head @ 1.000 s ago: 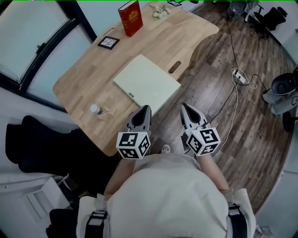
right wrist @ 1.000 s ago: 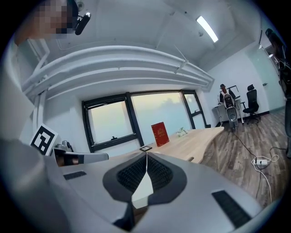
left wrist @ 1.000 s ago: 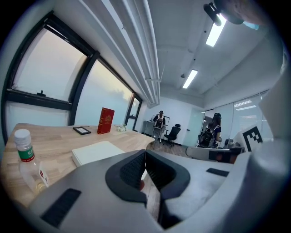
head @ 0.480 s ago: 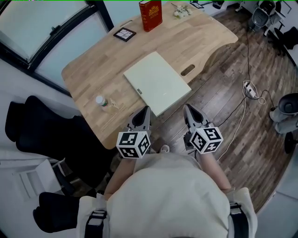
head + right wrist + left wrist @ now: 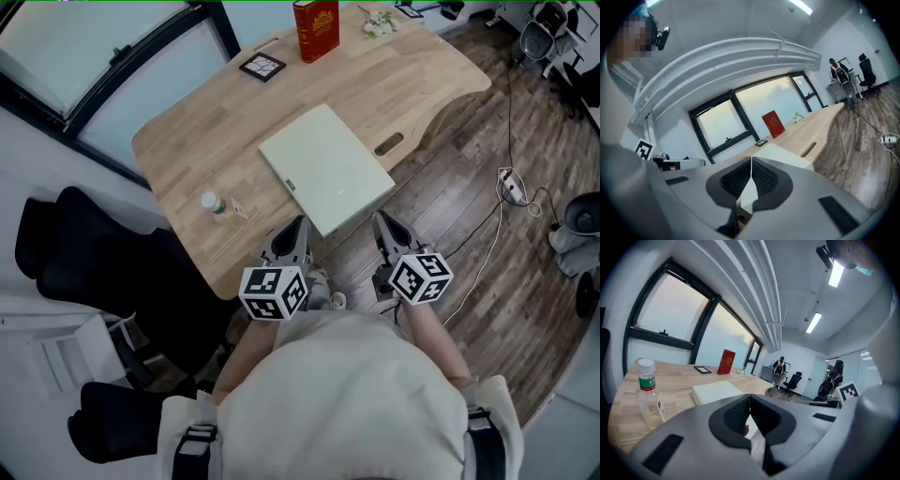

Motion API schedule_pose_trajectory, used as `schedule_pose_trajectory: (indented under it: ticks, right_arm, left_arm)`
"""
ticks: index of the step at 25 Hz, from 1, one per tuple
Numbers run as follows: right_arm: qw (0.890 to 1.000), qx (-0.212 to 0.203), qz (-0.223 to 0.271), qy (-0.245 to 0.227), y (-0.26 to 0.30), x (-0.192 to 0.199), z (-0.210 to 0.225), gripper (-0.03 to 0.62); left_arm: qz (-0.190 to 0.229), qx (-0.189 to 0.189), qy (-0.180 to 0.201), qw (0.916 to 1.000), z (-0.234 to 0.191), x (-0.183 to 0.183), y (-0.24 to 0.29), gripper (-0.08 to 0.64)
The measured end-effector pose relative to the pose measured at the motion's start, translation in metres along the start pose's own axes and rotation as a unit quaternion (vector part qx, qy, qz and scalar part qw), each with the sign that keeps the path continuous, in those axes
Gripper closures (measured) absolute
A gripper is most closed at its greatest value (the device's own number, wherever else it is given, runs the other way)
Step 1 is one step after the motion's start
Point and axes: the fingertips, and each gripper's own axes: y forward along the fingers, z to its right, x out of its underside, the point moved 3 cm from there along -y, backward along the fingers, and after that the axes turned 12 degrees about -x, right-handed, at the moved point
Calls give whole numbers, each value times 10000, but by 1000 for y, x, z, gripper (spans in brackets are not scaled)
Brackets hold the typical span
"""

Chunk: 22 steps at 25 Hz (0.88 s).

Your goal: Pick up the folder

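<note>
Currently on record, head view:

- Folder: pale green, closed, lying flat on the wooden desk at frame centre. Its long axis runs from upper left to lower right. The lower corner points at the gap between the two grippers and sits at the desk's near edge, appearing to reach slightly past it. A small dark mark shows near its left long edge. Nothing touches it.
- Left gripper: below the folder, left of centre, tip aimed up the frame toward the folder's lower corner, just short of it. Jaws pressed together, nothing between them.
- Right gripper: below the folder, right of centre, over the wood floor beside the desk edge, near the folder's lower right side but apart from it. Jaws fully together, holding nothing.
- Small bottle: clear, white cap, upright on the desk left of the folder.
- Red book: standing upright at the desk's far end, top of frame.
- Black-framed square: flat on the desk, left of the book.
- White flowers: right of the book.
- Cable slot: in the desktop, just right of the folder.
- Black chair: left of the desk.
- Power strip: with cable, on the floor at right.
</note>
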Motion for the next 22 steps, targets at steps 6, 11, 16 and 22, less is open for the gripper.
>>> schedule_pose_trajectory:
  ticks: [6, 11, 16, 22]
  right_arm:
    - [9972, -58, 138, 732, 9, 17, 22, 572]
    - [9880, -75, 228, 1525, 15, 41, 47, 572]
    - [9621, -141, 516, 2674, 15, 67, 75, 571]
    - [9323, -241, 824, 3513, 14, 86, 100, 458]
  left_arm:
    - [22, 125, 75, 9999, -4, -7, 13, 540]
    - [40, 207, 112, 9997, -9, -15, 27, 540]
    - [61, 278, 150, 9995, -13, -25, 40, 540]
    - [55, 265, 102, 9996, -18, -29, 49, 538]
